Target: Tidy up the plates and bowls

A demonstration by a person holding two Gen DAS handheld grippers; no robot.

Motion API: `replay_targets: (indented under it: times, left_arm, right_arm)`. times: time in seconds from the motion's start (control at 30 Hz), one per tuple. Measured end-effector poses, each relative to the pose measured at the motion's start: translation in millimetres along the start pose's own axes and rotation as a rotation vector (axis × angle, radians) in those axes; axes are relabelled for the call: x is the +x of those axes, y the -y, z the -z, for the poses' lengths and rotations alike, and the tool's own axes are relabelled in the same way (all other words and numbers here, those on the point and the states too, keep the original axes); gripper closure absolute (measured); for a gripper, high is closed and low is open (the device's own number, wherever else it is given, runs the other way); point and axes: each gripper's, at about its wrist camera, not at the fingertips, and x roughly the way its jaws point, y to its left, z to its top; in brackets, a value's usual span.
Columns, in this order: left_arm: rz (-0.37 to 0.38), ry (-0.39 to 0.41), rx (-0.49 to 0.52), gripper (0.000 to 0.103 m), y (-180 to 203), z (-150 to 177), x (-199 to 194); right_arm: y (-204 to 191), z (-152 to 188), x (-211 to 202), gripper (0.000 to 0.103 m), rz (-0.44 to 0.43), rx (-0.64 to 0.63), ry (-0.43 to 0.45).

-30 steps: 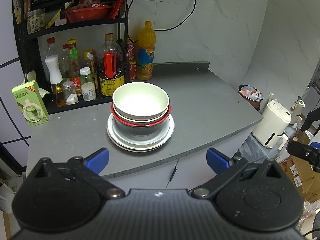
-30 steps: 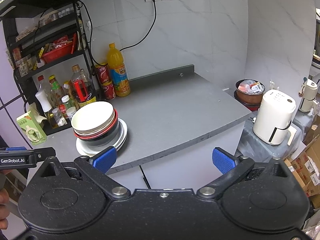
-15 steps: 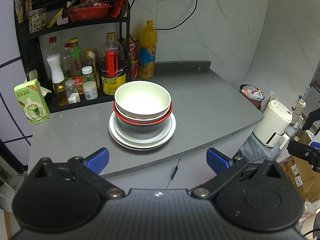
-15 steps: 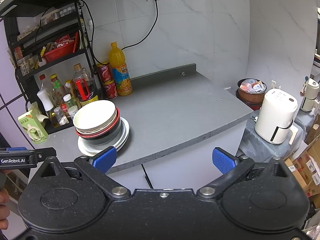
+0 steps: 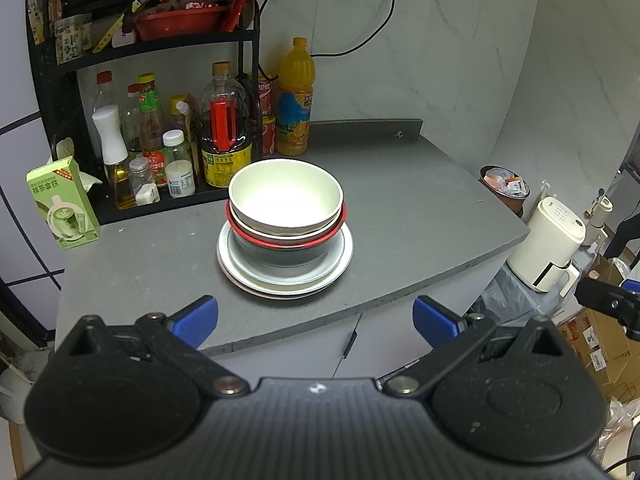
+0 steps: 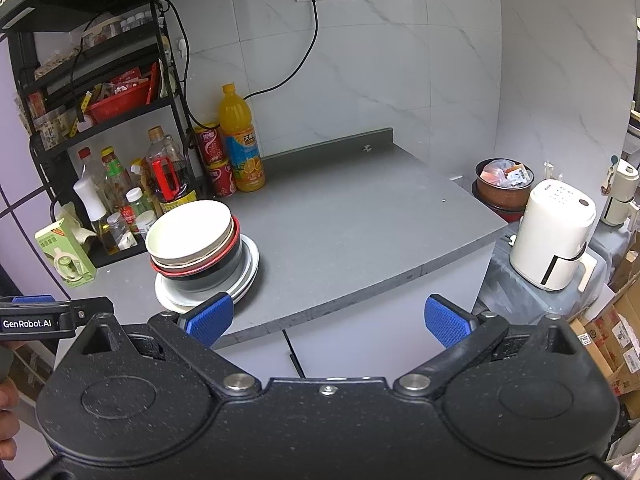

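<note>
**Both grippers drift closer to the stacked dishes, jaws wide and empty**

Compared with a second ago, the stack sits a little lower and larger in the left wrist view, so the left gripper has eased forward toward the counter. In the right wrist view the stack has slid lower and toward the near left finger, which means the right gripper has also crept in. Nothing on the counter itself has shifted.

The left gripper hovers off the front edge of the grey counter, pointing slightly downward at the stack, its blue pads spread far apart with nothing between them. The right gripper hangs at a similar height, to the right of the stack, aimed at the bare stretch of counter; its pads are likewise spread wide and hold nothing. In the right wrist view, the left blue pad overlaps the plate rim, yet it is clearly nearer the camera and not touching.

The cream bowl nests on top of a red-rimmed bowl, which sits in a dark bowl, all resting on pale plates near the counter's front left. Behind them stand a rack of bottles and an orange juice bottle; a green carton stands to the left.
</note>
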Motion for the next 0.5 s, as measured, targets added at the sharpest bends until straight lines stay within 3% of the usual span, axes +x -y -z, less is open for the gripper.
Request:
replay_targets:
  times: [0.5]
  left_arm:
    - [0.004,-0.002,0.012,0.0,0.5,-5.7,9.0]
  right_arm:
    - [0.4,-2.3,8.2,0.0,0.002,0.006,-0.007]
